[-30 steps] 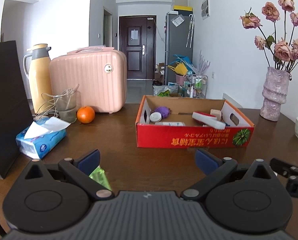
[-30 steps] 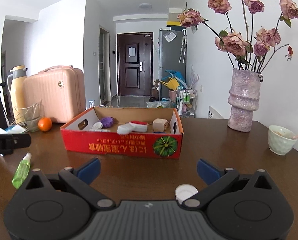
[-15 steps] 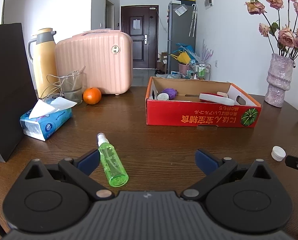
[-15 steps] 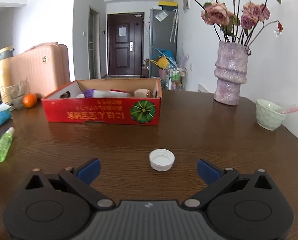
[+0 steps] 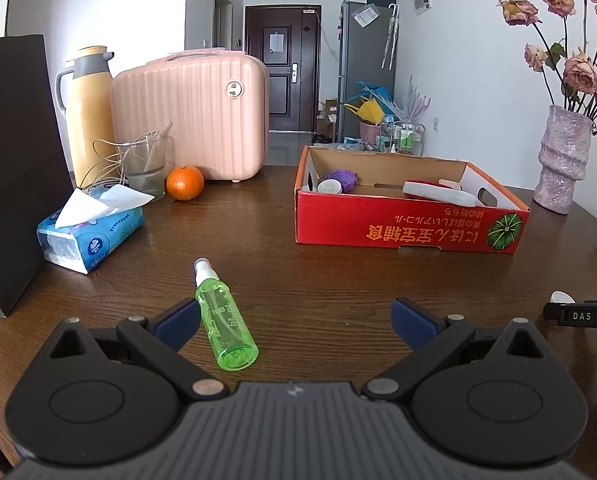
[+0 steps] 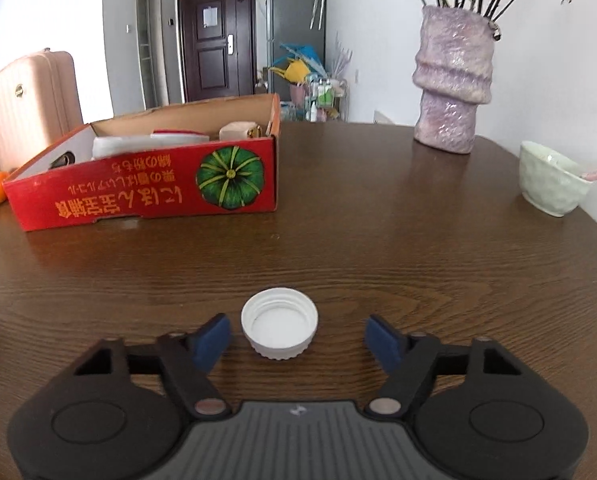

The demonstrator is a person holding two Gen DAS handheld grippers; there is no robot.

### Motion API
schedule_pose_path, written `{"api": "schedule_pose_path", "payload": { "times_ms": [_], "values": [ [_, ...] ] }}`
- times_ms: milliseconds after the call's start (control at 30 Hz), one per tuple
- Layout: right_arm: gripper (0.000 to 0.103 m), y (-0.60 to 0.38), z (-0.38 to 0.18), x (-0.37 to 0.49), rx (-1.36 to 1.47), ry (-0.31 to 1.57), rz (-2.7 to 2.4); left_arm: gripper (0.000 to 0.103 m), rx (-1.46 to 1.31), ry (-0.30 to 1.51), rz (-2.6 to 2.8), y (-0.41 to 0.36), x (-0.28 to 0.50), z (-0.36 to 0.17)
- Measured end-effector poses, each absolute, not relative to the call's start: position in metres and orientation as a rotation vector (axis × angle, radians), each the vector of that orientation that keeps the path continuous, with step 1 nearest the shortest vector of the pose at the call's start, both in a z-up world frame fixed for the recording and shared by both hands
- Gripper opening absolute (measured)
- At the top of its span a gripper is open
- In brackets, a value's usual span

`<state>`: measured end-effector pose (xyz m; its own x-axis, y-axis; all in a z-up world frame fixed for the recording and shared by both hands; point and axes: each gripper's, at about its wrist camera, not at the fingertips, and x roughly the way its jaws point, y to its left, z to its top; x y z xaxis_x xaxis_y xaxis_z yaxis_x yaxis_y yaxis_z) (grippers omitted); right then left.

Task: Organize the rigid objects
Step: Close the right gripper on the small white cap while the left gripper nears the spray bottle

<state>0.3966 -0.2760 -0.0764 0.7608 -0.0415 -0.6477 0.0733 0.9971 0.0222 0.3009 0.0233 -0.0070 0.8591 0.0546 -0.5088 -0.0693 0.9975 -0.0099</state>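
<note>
Down low in the right wrist view, a white cap [image 6: 279, 323] lies open side up on the brown worktop [image 6: 378, 240], between the spread fingers of the right gripper [image 6: 298, 334], nearer the left pad and touching neither. In the left wrist view a green spray bottle [image 5: 223, 320] lies on its side at lower centre, nozzle pointing away, its body just beside the left pad of the left gripper [image 5: 294, 316]; those fingers also stand wide apart and hold nothing. At the right edge of that view the cap [image 5: 561, 297] peeks out behind a black bar of the other gripper. Farther back, right of centre, sits a red box [image 5: 410, 232] printed with a green pumpkin; inside it lie a purple lid [image 5: 343, 178], a small white lid [image 5: 329, 187] and a red-and-white item [image 5: 438, 193]. Toward the left of the frame are a tissue pack [image 5: 90, 232], an orange [image 5: 185, 183], a glass [image 5: 146, 164], a pink case [image 5: 190, 116], a yellow flask [image 5: 88, 108] and a black bag [image 5: 14, 168]. On the right stand a lilac vase [image 6: 452, 80] of dried roses and a pale green bowl [image 6: 552, 184].
</note>
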Motion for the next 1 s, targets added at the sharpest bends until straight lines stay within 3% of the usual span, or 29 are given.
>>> {"api": "schedule_pose_path", "payload": {
  "times_ms": [100,1000],
  "values": [
    [0.04,-0.273,-0.074,0.399,0.046,0.691,-0.04,0.103,-0.025,0.536,0.065,0.023,0.301,-0.008],
    [0.039,-0.272,-0.052,0.369,0.037,0.52,-0.037,0.103,-0.014,0.585,0.183,0.041,0.319,-0.012]
  ]
}}
